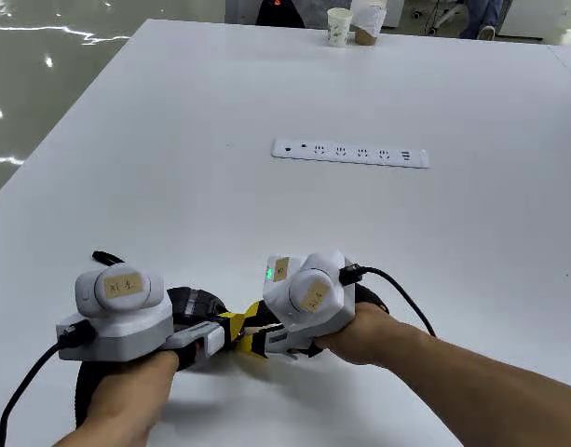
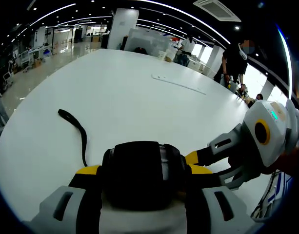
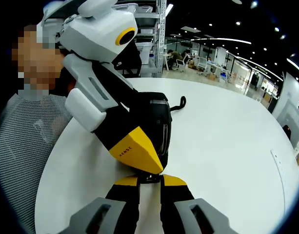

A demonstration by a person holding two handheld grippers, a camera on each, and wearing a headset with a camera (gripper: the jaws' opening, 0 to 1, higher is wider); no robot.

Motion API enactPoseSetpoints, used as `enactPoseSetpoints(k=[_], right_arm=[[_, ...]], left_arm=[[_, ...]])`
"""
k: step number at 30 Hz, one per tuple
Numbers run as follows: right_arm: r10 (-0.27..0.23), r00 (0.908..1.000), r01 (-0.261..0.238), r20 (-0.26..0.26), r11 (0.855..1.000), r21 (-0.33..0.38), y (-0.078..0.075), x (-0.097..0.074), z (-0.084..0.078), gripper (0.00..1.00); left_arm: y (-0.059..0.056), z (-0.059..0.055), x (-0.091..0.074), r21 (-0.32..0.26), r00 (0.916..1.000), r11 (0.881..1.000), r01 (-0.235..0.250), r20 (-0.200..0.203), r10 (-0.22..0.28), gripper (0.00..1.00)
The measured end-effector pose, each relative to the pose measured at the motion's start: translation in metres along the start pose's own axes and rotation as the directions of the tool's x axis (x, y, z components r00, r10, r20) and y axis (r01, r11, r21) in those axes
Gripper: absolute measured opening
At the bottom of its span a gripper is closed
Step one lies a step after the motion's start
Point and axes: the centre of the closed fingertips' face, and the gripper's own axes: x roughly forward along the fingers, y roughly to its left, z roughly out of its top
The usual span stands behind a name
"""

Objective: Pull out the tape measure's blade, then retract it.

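Note:
A black tape measure (image 2: 141,161) sits between the yellow-padded jaws of my left gripper (image 2: 141,176), which is shut on its body. In the head view the tape measure (image 1: 196,304) lies low on the white table (image 1: 266,93), at the near left. My right gripper (image 3: 149,182) meets it from the right, its jaws pinched on a small dark piece at the case's mouth, the blade's end hook (image 3: 149,177). No length of blade shows outside the case. The tape's black wrist strap (image 2: 77,130) trails on the table.
A white power strip (image 1: 350,153) lies across the middle of the table. Paper cups (image 1: 340,26) stand at the far edge. A person (image 2: 235,57) stands beyond the table. Cables run back from both grippers toward me.

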Motion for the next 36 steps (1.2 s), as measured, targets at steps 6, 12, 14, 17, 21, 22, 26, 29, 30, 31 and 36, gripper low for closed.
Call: enactPoseSetpoints(k=[6, 12, 14, 17, 21, 22, 26, 29, 30, 31, 36], right_arm=[[-0.009, 0.9999, 0.009, 0.005, 1.0, -0.002, 0.0, -0.004, 0.001, 0.13], [-0.029, 0.9995, 0.028, 0.016, 0.999, 0.017, -0.002, -0.01, 0.001, 0.14], [-0.034, 0.9992, 0.033, 0.02, 0.999, 0.027, -0.002, -0.013, 0.001, 0.15], [-0.044, 0.9988, 0.043, 0.023, 0.998, 0.037, -0.002, -0.016, 0.0, 0.17], [-0.062, 0.9976, 0.06, 0.031, 0.997, 0.056, -0.003, -0.022, -0.001, 0.2], [-0.065, 0.9974, 0.063, 0.032, 0.996, 0.061, -0.003, -0.023, -0.001, 0.21], [-0.09, 0.9951, 0.086, 0.04, 0.992, 0.089, -0.004, -0.03, 0.001, 0.29], [-0.105, 0.9937, 0.101, 0.039, 0.99, 0.102, -0.004, -0.034, 0.0, 0.34], [-0.107, 0.9934, 0.103, 0.04, 0.989, 0.106, -0.004, -0.035, 0.0, 0.35], [-0.119, 0.9921, 0.113, 0.041, 0.987, 0.115, -0.004, -0.038, 0.0, 0.37], [-0.148, 0.9876, 0.139, 0.052, 0.979, 0.149, -0.003, -0.048, -0.002, 0.42]], left_arm=[[0.0, 0.0, 0.0, -0.013, 1.0, 1.0, 0.005, -0.005, -0.005, 0.65], [-0.001, 0.0, -0.003, 0.004, 0.9999, 1.0, 0.013, -0.006, -0.013, 0.64], [-0.001, 0.0, -0.003, 0.013, 0.9998, 1.0, 0.016, -0.007, -0.016, 0.64], [0.0, 0.001, -0.005, 0.031, 0.9998, 0.999, 0.02, -0.005, -0.02, 0.66], [-0.002, 0.003, -0.013, 0.063, 0.9993, 0.997, 0.038, -0.003, -0.038, 0.68], [-0.002, 0.003, -0.015, 0.075, 0.9992, 0.996, 0.04, -0.002, -0.04, 0.68], [-0.006, 0.004, -0.021, 0.125, 0.9982, 0.99, 0.059, -0.001, -0.059, 0.73], [-0.008, 0.005, -0.025, 0.162, 0.9971, 0.984, 0.074, 0.004, -0.076, 0.74], [-0.009, 0.006, -0.026, 0.173, 0.9967, 0.982, 0.078, 0.007, -0.08, 0.75], [-0.01, 0.006, -0.028, 0.179, 0.9963, 0.98, 0.084, 0.006, -0.086, 0.75], [-0.013, 0.007, -0.034, 0.226, 0.9937, 0.968, 0.107, 0.008, -0.112, 0.79]])
